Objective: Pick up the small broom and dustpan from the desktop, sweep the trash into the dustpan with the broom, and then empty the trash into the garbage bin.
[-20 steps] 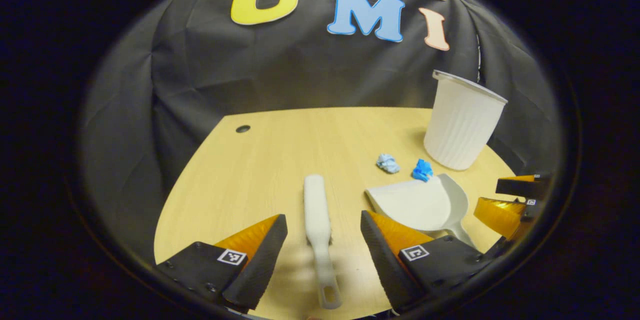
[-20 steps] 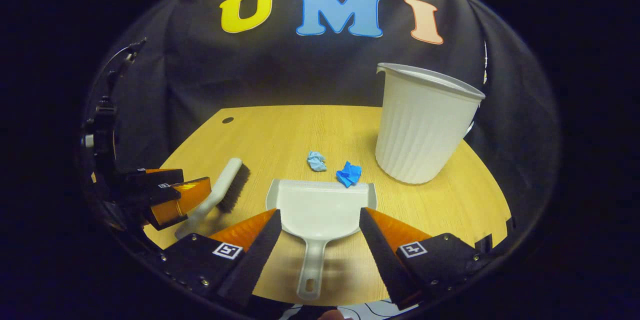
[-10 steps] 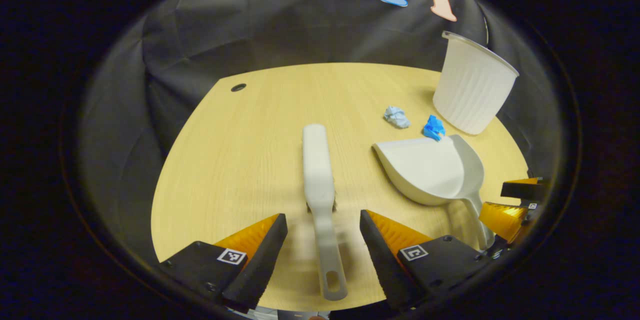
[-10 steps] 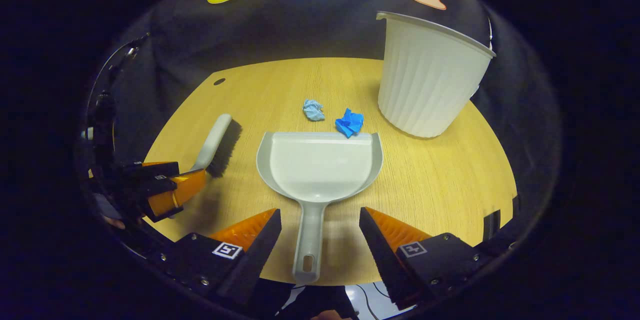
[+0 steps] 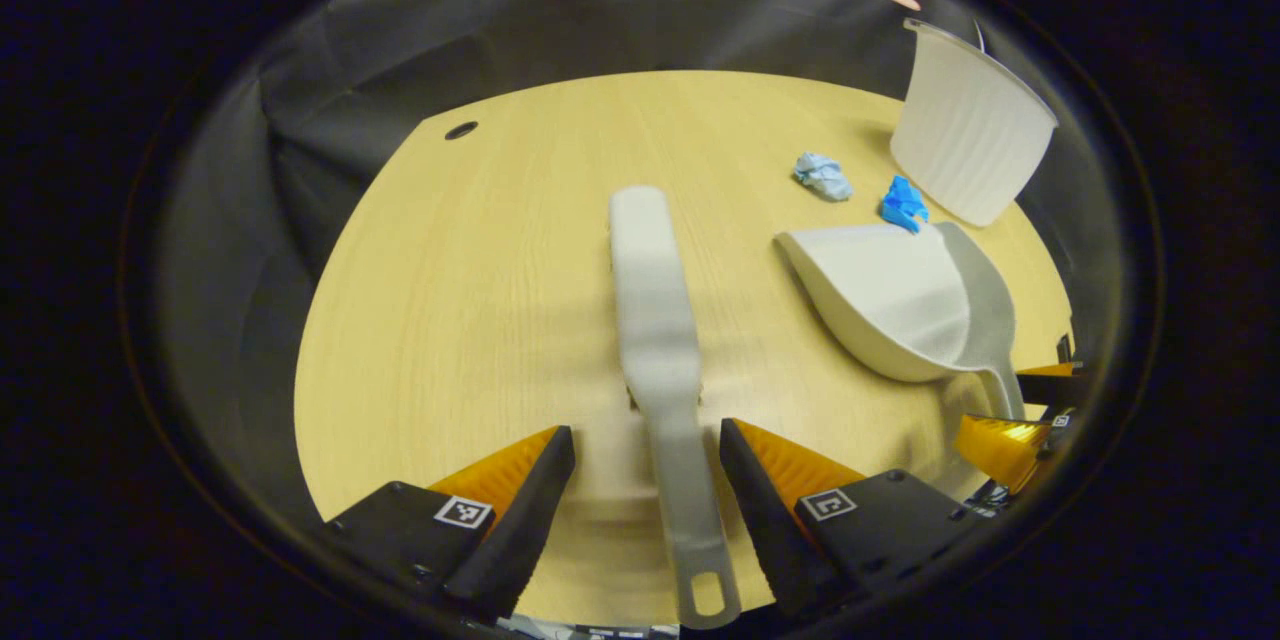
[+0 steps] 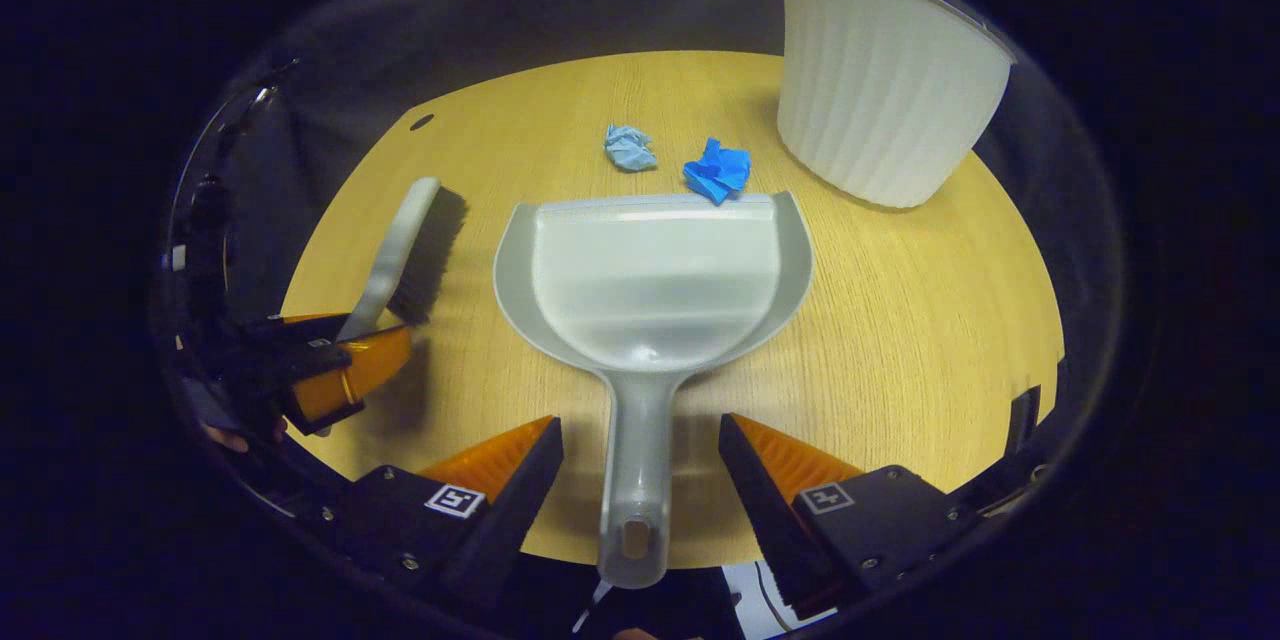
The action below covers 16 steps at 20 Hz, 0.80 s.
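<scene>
A small white broom (image 5: 655, 320) lies on the wooden desk (image 5: 470, 300), its handle running between the open fingers of my left gripper (image 5: 645, 450), which do not touch it. A grey dustpan (image 6: 650, 270) lies flat, its handle between the open fingers of my right gripper (image 6: 640, 445). Just past the pan's front lip sit two paper wads, a pale blue one (image 6: 630, 147) and a bright blue one (image 6: 718, 170). The white ribbed bin (image 6: 885, 90) stands at the far right. In the right gripper view the broom (image 6: 410, 245) and left gripper (image 6: 335, 365) sit at left.
A small round cable hole (image 5: 461, 130) is in the desk's far left corner. The desk's front edge runs just below both grippers. Black cloth walls close the booth behind and at both sides. The right gripper's fingers (image 5: 1015, 420) appear at the right edge of the left gripper view.
Both grippers have come down and forward over the desk. The broom handle and the dustpan handle now reach deeper between their open fingers. Nothing on the desk has shifted.
</scene>
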### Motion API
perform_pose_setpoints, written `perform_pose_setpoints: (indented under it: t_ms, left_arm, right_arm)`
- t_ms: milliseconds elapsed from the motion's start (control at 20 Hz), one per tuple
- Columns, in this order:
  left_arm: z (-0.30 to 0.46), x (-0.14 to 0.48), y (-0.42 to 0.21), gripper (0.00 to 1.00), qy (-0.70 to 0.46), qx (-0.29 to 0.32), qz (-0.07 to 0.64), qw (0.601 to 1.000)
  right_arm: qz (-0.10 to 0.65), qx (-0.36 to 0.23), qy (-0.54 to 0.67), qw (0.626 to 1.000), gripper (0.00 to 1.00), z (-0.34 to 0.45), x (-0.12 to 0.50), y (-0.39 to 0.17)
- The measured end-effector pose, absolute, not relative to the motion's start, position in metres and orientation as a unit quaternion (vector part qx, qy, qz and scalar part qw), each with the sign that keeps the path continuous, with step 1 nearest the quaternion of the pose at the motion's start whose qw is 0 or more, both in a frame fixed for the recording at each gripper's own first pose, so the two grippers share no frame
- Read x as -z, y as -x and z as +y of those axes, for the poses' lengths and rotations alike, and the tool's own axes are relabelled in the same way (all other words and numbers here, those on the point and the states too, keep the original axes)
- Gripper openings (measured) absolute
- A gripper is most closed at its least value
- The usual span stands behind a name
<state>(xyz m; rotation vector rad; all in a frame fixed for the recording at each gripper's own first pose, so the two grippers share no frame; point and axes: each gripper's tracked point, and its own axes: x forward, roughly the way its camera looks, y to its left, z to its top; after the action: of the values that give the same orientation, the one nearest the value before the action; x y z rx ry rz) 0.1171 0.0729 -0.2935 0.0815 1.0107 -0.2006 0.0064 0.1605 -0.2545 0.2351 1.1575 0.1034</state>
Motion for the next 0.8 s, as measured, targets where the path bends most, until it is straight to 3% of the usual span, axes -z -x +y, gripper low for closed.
perform_pose_setpoints:
  t_ms: [50,150,250,400,450,550,600,700,750,800]
  left_arm:
    - [0.072,0.296,-0.119,0.92,-0.037,0.096,0.487,0.867]
    - [0.070,0.302,-0.119,0.99,-0.031,0.095,0.497,0.862]
    - [0.070,0.306,-0.119,0.89,-0.027,0.095,0.505,0.858]
    - [0.067,0.311,-0.128,0.77,-0.032,0.097,0.509,0.855]
    - [0.066,0.310,-0.132,0.64,-0.038,0.098,0.510,0.854]
    - [0.065,0.309,-0.137,0.66,-0.047,0.102,0.508,0.854]
    - [0.065,0.309,-0.139,0.61,-0.050,0.104,0.508,0.854]
    - [0.065,0.309,-0.141,0.55,-0.055,0.105,0.508,0.853]
    - [0.065,0.308,-0.142,0.49,-0.057,0.105,0.508,0.853]
    - [0.065,0.307,-0.142,0.46,-0.059,0.107,0.507,0.853]
  right_arm:
    - [0.547,-0.049,-0.109,0.828,0.98,0.162,0.258,-0.009]
    - [0.554,-0.048,-0.101,0.825,0.98,0.164,0.264,-0.012]
    - [0.559,-0.047,-0.098,0.822,0.98,0.165,0.271,-0.016]
    - [0.561,-0.040,-0.097,0.821,0.83,0.164,0.277,-0.021]
    - [0.561,-0.037,-0.095,0.821,0.84,0.162,0.278,-0.022]
    - [0.561,-0.031,-0.092,0.822,0.75,0.158,0.280,-0.023]
    - [0.561,-0.030,-0.091,0.822,0.62,0.156,0.280,-0.024]
    - [0.561,-0.031,-0.092,0.822,0.58,0.156,0.282,-0.023]
    - [0.561,-0.029,-0.093,0.822,0.51,0.157,0.281,-0.023]
    - [0.563,-0.034,-0.090,0.821,0.38,0.156,0.281,-0.022]
